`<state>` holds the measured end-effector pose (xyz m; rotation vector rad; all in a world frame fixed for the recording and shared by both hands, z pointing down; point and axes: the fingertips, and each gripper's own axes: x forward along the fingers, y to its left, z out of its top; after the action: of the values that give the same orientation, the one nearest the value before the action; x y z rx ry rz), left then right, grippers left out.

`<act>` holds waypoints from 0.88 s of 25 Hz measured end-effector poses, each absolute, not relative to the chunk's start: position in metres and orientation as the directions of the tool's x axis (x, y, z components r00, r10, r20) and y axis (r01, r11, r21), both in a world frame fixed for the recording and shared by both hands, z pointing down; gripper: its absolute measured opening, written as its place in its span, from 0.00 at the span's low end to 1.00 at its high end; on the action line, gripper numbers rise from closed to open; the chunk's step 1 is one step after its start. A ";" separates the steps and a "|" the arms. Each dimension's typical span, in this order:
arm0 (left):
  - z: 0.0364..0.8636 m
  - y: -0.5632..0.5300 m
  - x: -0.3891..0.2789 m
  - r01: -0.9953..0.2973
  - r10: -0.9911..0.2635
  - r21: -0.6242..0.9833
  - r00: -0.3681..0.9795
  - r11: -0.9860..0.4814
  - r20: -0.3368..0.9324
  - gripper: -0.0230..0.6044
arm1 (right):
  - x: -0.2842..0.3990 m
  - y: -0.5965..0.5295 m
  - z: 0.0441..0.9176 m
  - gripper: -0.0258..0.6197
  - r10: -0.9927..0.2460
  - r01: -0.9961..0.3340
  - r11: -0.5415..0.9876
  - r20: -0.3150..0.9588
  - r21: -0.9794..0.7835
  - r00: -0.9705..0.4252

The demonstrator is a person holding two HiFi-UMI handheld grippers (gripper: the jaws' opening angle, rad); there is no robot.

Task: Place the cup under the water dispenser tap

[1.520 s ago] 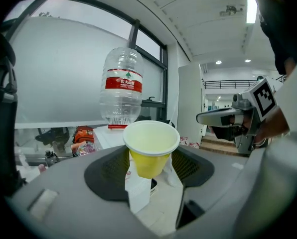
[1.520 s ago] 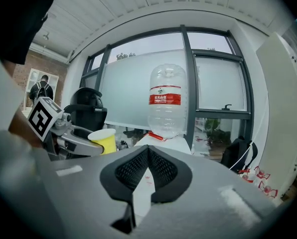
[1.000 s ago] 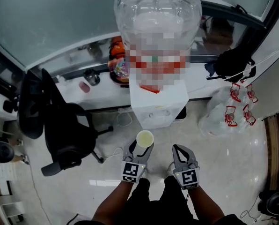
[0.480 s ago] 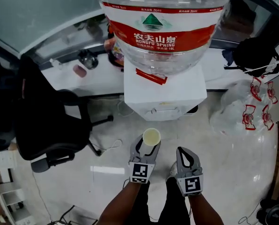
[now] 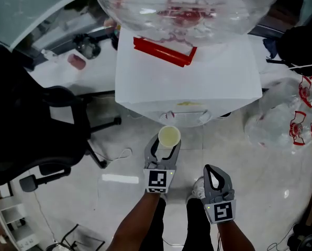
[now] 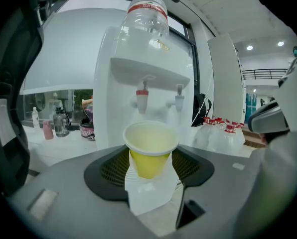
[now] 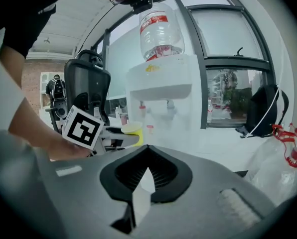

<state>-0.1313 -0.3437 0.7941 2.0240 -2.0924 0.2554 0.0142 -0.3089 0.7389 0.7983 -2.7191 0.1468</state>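
A yellow paper cup [image 5: 169,136] stands upright between the jaws of my left gripper [image 5: 165,147], which is shut on the cup's lower half. In the left gripper view the cup [image 6: 150,151] hangs in front of the white water dispenser [image 6: 138,68], below its red tap [image 6: 142,96] and its pale tap [image 6: 179,97]. From above, the cup sits just in front of the dispenser [image 5: 187,75], under the big water bottle [image 5: 182,4]. My right gripper [image 5: 212,170] hangs lower right, shut and holding nothing. The right gripper view shows the cup [image 7: 131,129] to its left.
A black office chair [image 5: 30,119] stands left of the dispenser. Behind it runs a white counter [image 5: 96,69] with a pink bottle [image 5: 76,61]. Clear plastic bags with red handles [image 5: 297,119] and a black backpack [image 5: 302,46] lie to the right. Cables trail on the floor.
Both grippers have sunk, and the cup has come closer to the dispenser's front. The dispenser and bottle now fill much more of the head view.
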 end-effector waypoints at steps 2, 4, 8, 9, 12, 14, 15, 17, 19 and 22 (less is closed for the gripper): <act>0.806 -0.351 -0.133 -0.999 -0.963 0.018 -0.035 0.042 0.267 0.50 | 0.015 -0.309 0.752 0.04 -0.509 -0.542 0.840 0.315 -0.021 -0.801; 0.815 -0.358 -0.135 -0.999 -0.965 0.012 -0.044 0.049 0.259 0.50 | 0.016 -0.309 0.761 0.04 -0.511 -0.545 0.838 0.312 -0.030 -0.801; 0.827 -0.378 -0.140 -0.997 -0.968 0.019 -0.068 0.075 0.242 0.50 | 0.013 -0.310 0.773 0.04 -0.507 -0.545 0.837 0.298 -0.053 -0.809; 0.831 -0.382 -0.142 -0.997 -0.967 0.018 -0.072 0.079 0.246 0.50 | 0.012 -0.310 0.774 0.04 -0.506 -0.543 0.838 0.294 -0.057 -0.811; 0.844 -0.390 -0.147 -0.995 -0.959 0.017 -0.090 0.098 0.268 0.50 | 0.010 -0.310 0.775 0.04 -0.502 -0.539 0.840 0.284 -0.067 -0.817; 0.851 -0.394 -0.150 -0.993 -0.953 0.017 -0.104 0.114 0.284 0.50 | 0.009 -0.311 0.775 0.04 -0.500 -0.537 0.841 0.281 -0.069 -0.819; 0.853 -0.395 -0.152 -0.993 -0.950 0.016 -0.110 0.120 0.292 0.50 | 0.009 -0.312 0.775 0.04 -0.500 -0.537 0.841 0.280 -0.070 -0.820; 0.858 -0.396 -0.154 -0.991 -0.943 0.013 -0.122 0.133 0.309 0.50 | 0.009 -0.312 0.775 0.04 -0.499 -0.536 0.841 0.279 -0.071 -0.821; 0.864 -0.396 -0.156 -0.988 -0.935 0.018 -0.137 0.151 0.327 0.50 | 0.010 -0.312 0.775 0.04 -0.497 -0.534 0.842 0.277 -0.074 -0.822; 0.870 -0.398 -0.159 -0.987 -0.930 0.031 -0.140 0.160 0.339 0.51 | 0.009 -0.310 0.777 0.04 -0.495 -0.534 0.842 0.281 -0.077 -0.822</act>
<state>-0.1594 -0.3977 0.8705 1.8489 -2.1610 0.2889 0.0091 -0.3104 0.7768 0.7875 -2.7705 0.2222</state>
